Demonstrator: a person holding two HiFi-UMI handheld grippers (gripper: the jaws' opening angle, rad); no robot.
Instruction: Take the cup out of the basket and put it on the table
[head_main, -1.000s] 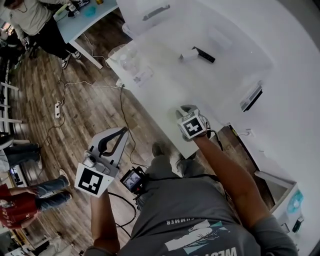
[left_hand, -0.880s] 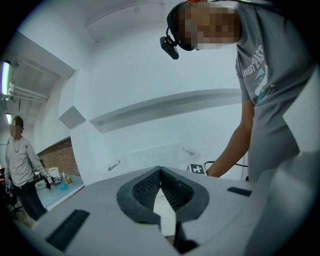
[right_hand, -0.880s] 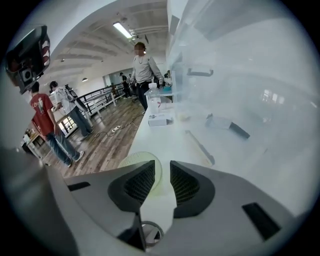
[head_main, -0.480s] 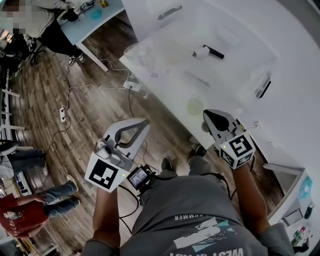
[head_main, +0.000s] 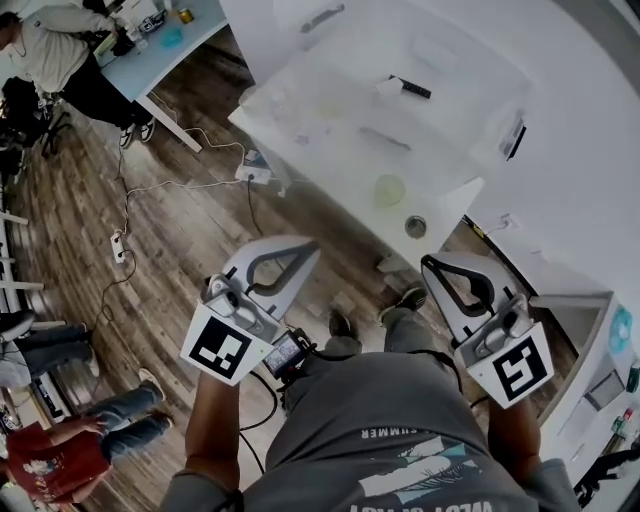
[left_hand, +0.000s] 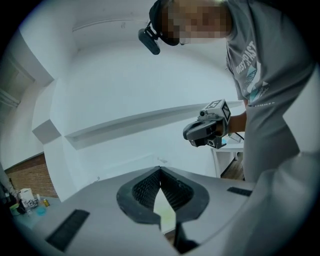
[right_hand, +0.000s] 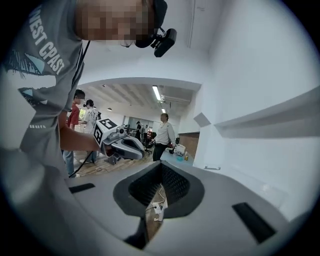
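1. Change from the earlier frames: a second before, the right hand-held gripper (head_main: 430, 263) reached over the near edge of the desk (head_main: 345, 180). It had since drawn back off the desk to the person's right side. The left hand-held gripper (head_main: 305, 245) had stayed over the wooden floor (head_main: 180, 230), shifting only a little. The cup (head_main: 389, 189), not visible a second before, now stood exposed on the desk.
2. Gripper state: each gripper view showed its jaws closed tip to tip with nothing between them.
3. Counts:
   - Two hand-held grippers.
   - One cup.
   - One pale translucent basket (head_main: 280, 100), its outline washed out.
   - One small round grey object (head_main: 416, 227), just near-right of the cup.
   - Two black bar-shaped items, one far on the desk (head_main: 410, 88) and one at its right end (head_main: 515, 140).
4. Location of the cup: it was on the desk close to the near edge, right of the basket and apart from it. It was also well apart from both hand-held grippers.
5. Orientation of the cup: from above it showed as a pale green round outline, so its long axis ran vertically and it stood on end. Whether the mouth faced up could not be told.
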